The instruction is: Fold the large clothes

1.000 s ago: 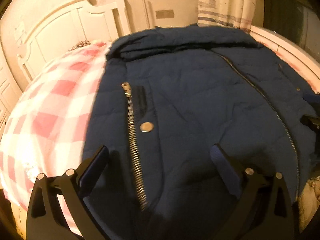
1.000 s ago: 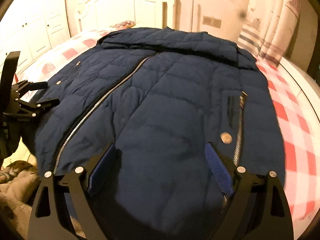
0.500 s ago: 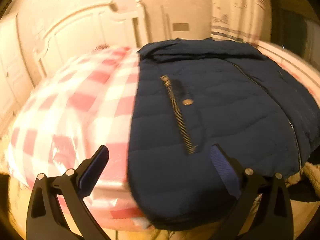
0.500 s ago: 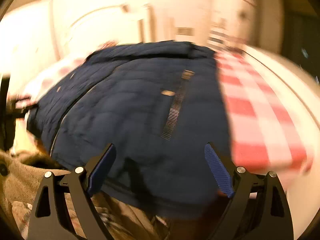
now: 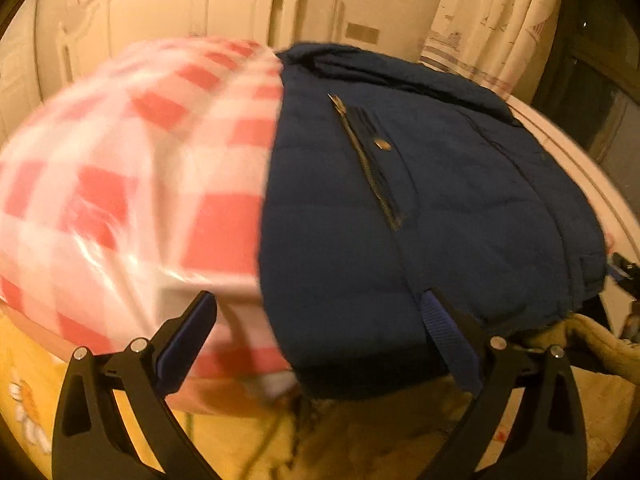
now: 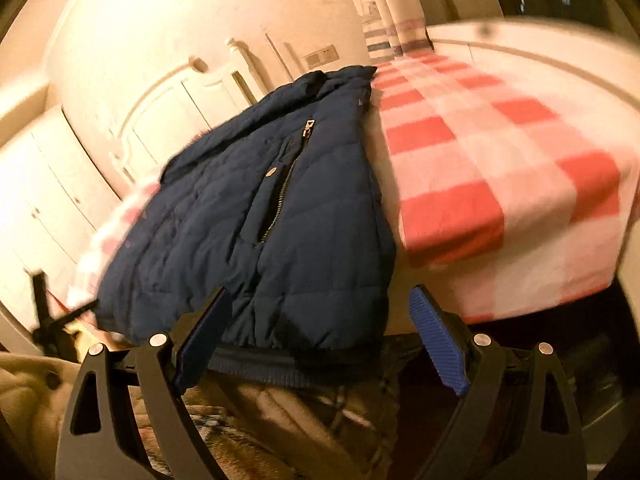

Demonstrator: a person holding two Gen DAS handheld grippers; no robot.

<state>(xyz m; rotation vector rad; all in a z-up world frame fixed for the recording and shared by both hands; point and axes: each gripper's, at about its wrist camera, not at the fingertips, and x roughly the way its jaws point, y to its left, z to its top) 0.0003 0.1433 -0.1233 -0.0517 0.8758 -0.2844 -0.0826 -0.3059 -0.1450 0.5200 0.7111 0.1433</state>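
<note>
- Blue ribbed pads line the black fingers of the left gripper (image 5: 316, 340), which stand spread wide with nothing pinched between them; the right-hand pad overlaps the jacket's bottom edge in the left wrist view, but whether it touches the cloth cannot be told.
- The right gripper (image 6: 318, 346) is spread just as wide (its pads (image 6: 438, 354) clearly apart), and it holds nothing; the jacket's hem hangs between and behind its fingers.
- The navy quilted jacket (image 5: 420, 208) lies flat on the bed, front up, collar toward the headboard, and its bottom edge hangs over the near side of the mattress.
- A metal pocket zipper (image 5: 368, 160) runs down the jacket's chest panel, with a round snap button (image 5: 383, 144) just beside it.
- A dark ribbed hem band (image 6: 280, 364) shows along the jacket's lower edge in the right wrist view.
- The red-and-white checked bedspread (image 5: 132, 184) covers the bed on both sides of the jacket (somewhat blurred).
- A white headboard (image 5: 168, 12) stands behind the bed, and a patterned curtain (image 5: 492, 12) hangs by the far corner.
- Tan fleece fabric (image 6: 28, 392) lies below the bed's edge, under both grippers.
</note>
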